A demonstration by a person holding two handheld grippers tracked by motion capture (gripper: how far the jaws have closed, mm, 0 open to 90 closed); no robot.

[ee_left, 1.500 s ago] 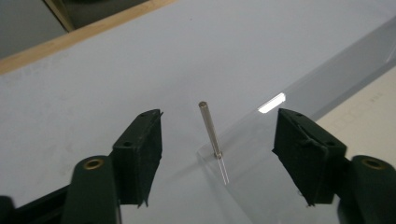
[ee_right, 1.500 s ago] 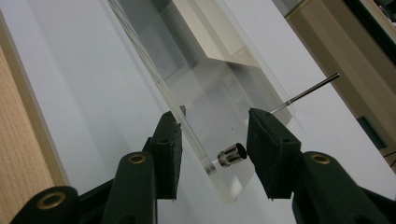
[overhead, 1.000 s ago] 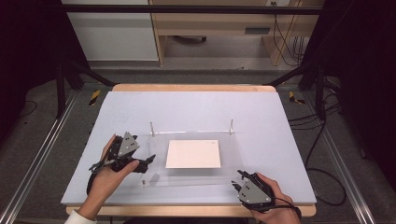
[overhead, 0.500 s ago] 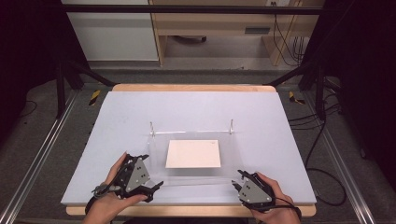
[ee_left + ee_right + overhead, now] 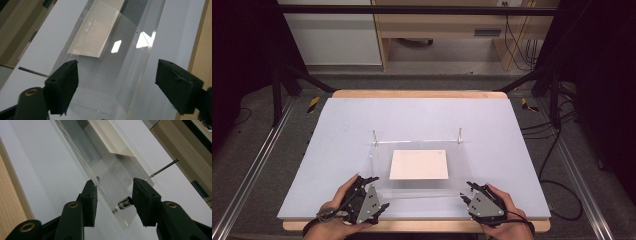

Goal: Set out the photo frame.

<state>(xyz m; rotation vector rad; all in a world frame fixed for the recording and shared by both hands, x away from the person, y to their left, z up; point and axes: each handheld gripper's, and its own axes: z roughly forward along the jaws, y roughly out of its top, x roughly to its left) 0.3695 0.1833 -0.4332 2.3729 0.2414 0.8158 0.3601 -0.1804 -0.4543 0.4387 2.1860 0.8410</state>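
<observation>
High view: clear acrylic frame (image 5: 419, 165), seemingly unmarked; left jaws closing around it, right jaws straddle its corner.

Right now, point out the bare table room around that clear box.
Free: the far strip of the table beyond the clear box, and both side margins left and right of it. Crowded: the near edge, where the left tongs and right tongs flank the box's front corners. The white sheet lies inside the box.
</observation>
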